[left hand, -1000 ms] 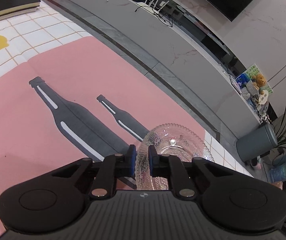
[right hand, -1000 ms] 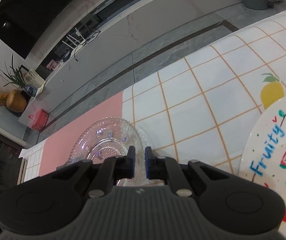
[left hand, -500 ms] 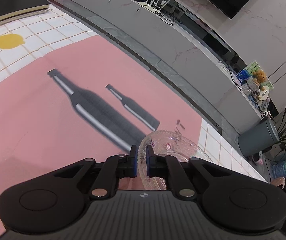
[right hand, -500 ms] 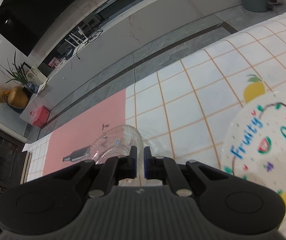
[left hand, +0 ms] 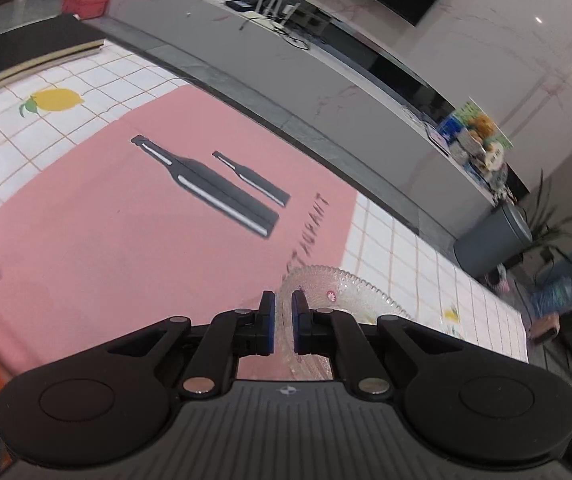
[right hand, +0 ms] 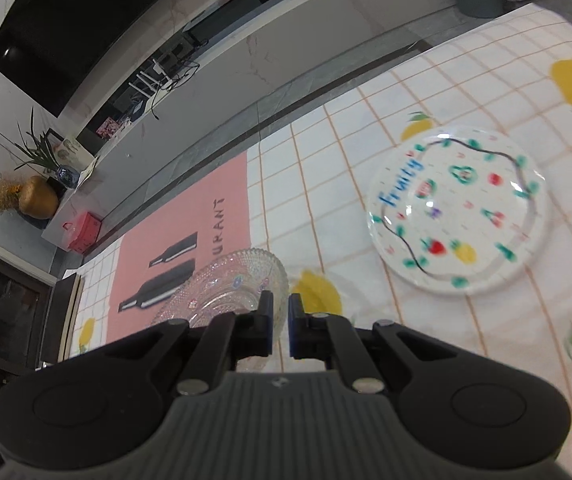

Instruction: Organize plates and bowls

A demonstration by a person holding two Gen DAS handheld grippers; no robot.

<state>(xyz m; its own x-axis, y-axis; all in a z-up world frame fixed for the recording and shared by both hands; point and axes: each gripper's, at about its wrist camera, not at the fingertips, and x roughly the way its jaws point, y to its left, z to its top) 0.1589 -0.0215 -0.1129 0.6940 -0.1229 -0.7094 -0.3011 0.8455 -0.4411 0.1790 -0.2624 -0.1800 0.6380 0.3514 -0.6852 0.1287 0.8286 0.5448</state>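
Observation:
A clear cut-glass bowl point(left hand: 341, 292) is held in the air by both grippers, above the table. My left gripper point(left hand: 282, 324) is shut on its left rim. My right gripper point(right hand: 280, 320) is shut on its right rim; the bowl point(right hand: 230, 284) shows left of the fingers in the right wrist view. A white plate point(right hand: 459, 210) with fruit drawings and the word "Fruity" lies flat on the checked tablecloth point(right hand: 325, 168), to the right of and beyond the right gripper.
A pink placemat point(left hand: 126, 220) with printed black bottles lies under and left of the bowl. A black book point(left hand: 34, 46) lies at the table's far left corner. A grey counter point(left hand: 325, 80) runs beyond the table edge.
Both grippers have risen with the glass bowl, lifting it off the table. More of the placemat and the whole Fruity plate have come into view below.

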